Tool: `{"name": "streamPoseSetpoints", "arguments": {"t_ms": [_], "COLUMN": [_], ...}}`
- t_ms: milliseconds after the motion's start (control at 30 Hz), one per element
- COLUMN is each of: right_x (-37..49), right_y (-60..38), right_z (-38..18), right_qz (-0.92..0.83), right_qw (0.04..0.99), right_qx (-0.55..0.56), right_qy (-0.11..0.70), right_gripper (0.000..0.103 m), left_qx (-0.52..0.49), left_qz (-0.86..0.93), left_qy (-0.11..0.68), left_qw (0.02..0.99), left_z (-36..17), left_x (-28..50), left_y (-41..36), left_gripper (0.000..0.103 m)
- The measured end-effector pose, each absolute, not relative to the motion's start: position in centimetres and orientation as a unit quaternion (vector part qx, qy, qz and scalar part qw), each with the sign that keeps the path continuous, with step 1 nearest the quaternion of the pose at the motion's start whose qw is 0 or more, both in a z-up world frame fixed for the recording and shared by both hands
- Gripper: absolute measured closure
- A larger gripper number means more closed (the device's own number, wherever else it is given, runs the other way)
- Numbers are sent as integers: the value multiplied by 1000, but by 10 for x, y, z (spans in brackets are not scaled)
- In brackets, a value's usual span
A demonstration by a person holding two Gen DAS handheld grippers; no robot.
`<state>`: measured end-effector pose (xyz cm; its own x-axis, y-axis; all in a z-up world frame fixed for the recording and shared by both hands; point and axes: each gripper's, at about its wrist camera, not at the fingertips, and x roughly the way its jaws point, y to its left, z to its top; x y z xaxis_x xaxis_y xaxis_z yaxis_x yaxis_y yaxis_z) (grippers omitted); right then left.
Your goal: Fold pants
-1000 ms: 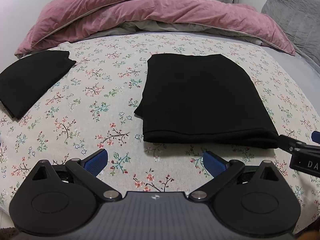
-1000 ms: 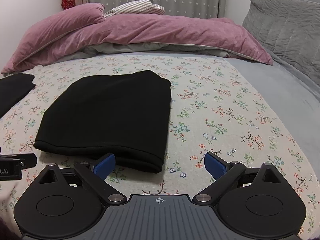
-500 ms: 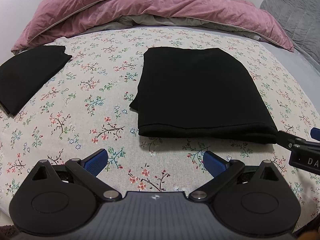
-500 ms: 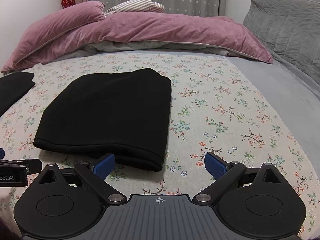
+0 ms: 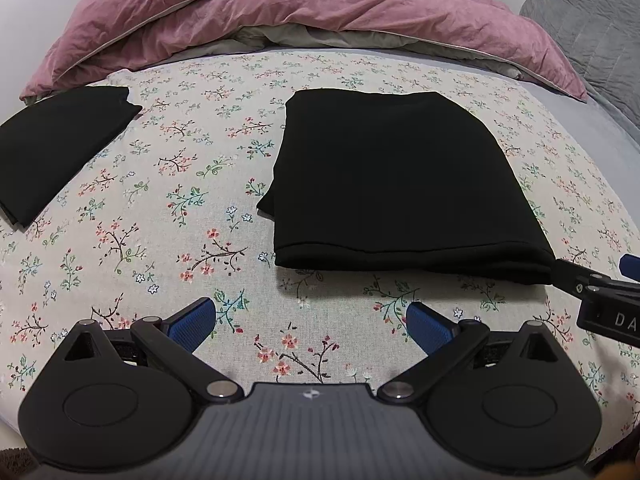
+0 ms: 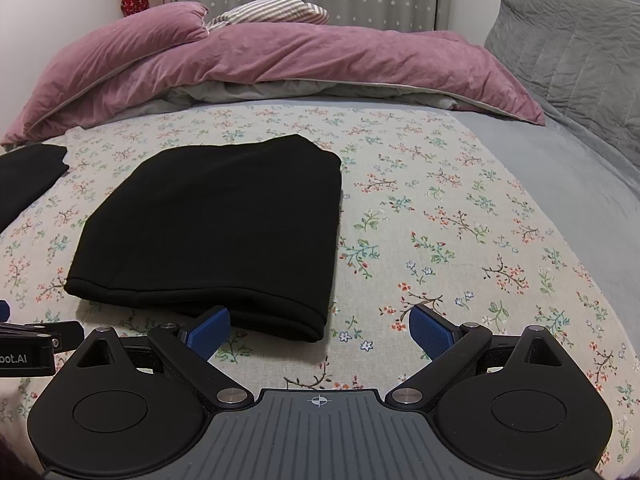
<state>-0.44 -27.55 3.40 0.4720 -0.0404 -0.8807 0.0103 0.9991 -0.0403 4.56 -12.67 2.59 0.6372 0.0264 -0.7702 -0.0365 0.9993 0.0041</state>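
The pants (image 5: 396,184) lie folded into a flat black rectangle on the floral sheet (image 5: 160,184) of the bed, about midway across it and nearer the front edge than the duvet (image 5: 280,12), which is bunched along the far edge. The left hand-held gripper (image 5: 311,322) hovers above the sheet just short of the pants' near folded edge, its blue fingers (image 5: 192,324) spread wide with nothing between them. The right hand-held gripper (image 6: 320,330) is likewise wide open and empty; its left finger (image 6: 208,330) sits over the pants' near edge close to their right corner, though whether it touches the cloth I cannot tell. In the left view the right gripper's tip shows at the pants' near right corner. A second folded black garment (image 5: 56,148) lies by the bed's left edge, well apart from the pants. A grey quilt (image 6: 568,44) rises at the right edge, and a striped pillow (image 6: 268,10) rests behind the duvet.
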Motion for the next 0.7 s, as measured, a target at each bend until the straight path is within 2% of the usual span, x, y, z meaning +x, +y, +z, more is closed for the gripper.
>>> {"name": "streamPoseSetpoints", "arguments": {"t_ms": [700], "right_x": [-4], "right_y": [-275], "right_z": [33], "right_qz": [-15], "right_qw": [857], "right_qx": [-15], "right_qy": [514], "right_gripper": [5], "left_qx": [-5], "left_qz": [14], "left_qy": [429], "left_qw": [903], "left_z": [22], "left_x": [45], "left_y": [-129], "left_gripper": [0]}}
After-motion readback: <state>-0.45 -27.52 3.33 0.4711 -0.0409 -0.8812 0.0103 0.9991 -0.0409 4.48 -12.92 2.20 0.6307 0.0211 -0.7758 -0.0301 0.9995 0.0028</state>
